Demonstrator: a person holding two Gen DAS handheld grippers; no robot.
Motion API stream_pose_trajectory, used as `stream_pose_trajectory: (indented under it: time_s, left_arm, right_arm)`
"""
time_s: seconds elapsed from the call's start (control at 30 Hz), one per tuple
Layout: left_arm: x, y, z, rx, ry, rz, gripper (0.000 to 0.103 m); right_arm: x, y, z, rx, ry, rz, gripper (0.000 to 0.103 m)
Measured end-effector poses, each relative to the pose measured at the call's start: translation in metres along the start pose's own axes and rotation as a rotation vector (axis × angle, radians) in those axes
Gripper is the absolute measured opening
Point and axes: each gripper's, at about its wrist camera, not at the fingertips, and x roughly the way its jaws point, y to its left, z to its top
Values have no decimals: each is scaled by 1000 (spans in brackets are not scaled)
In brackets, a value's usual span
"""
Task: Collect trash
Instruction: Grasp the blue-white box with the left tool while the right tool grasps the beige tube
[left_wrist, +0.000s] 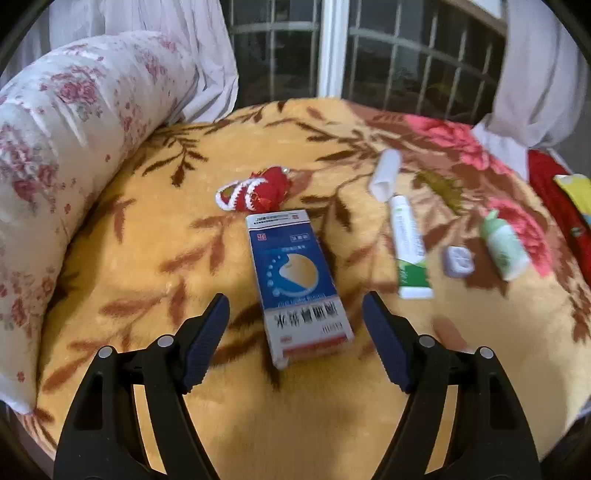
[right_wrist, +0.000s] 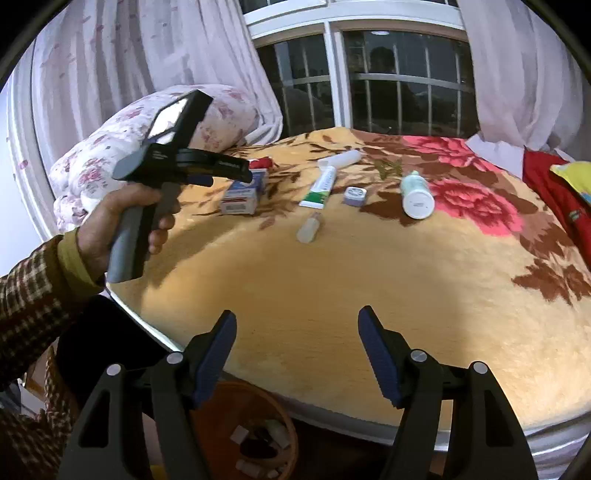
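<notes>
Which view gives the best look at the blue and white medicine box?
The left wrist view: the box lies centred, close, its top face fully visible. In the right wrist view it is small, distant and partly hidden behind the left claw.

The left gripper (left_wrist: 295, 314) points down at the bed with its fingers (left_wrist: 208, 332) spread wide and nothing pressed between them. A left hand (right_wrist: 122, 221) wraps its grey handle above the bed's near left edge, a checked sleeve (right_wrist: 29, 291) running back from the wrist. The right gripper (right_wrist: 297, 332) hangs over the bed's near edge, fingers (right_wrist: 376, 350) apart and empty.
</notes>
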Motion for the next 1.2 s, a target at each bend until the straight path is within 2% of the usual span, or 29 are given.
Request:
stream_pose_trajectory:
  time_s: [0.07,0.2,0.23,0.27,0.3,0.4,0.53,0.63,0.77,0.9,1.0,1.17,1.2]
  left_arm:
    - [15,1,3,-18,20,46,73]
    - [36,5,7,-56,42,73,73]
    - [39,7,7,-62,41,74,61]
    - [40,9,6,-64,40,48,54]
    - [39,10,5,-67,39,29,53]
    - [19,12,-3,-38,-19,7,52]
    - [-30,15,-23,16,-109,-24,52]
    - [-66,16,-43,47,-148,-71,53]
    - [-101,17,-70,66,-179,-122,53]
    - [-116,22,-95,58,-161,-172,53]
    - [-119,25,-109,70,-140,-183,53]
    - [-121,28,-123,78,-131,-189,53]
    - [-121,28,-124,75,-129,-194,53]
  right_arm:
    - [0,-3,0,7,1,0,67]
    - [1,-4,2,2,-7,-11,67]
    - [1,-4,2,2,-9,-14,67]
    - [1,-5,3,2,-11,-20,67]
    - [2,-6,4,3,-13,-24,67]
    - [7,-7,8,-2,-4,-52,67]
    - [18,-5,23,-27,-5,-72,67]
    - [39,2,43,-79,-2,-91,67]
    - [76,6,66,-113,27,-115,67]
    - [111,6,85,-99,86,-110,65]
    - [135,7,94,-95,142,-121,62]
    - [173,2,103,-65,263,-133,49]
    - [179,-1,104,-43,287,-119,39]
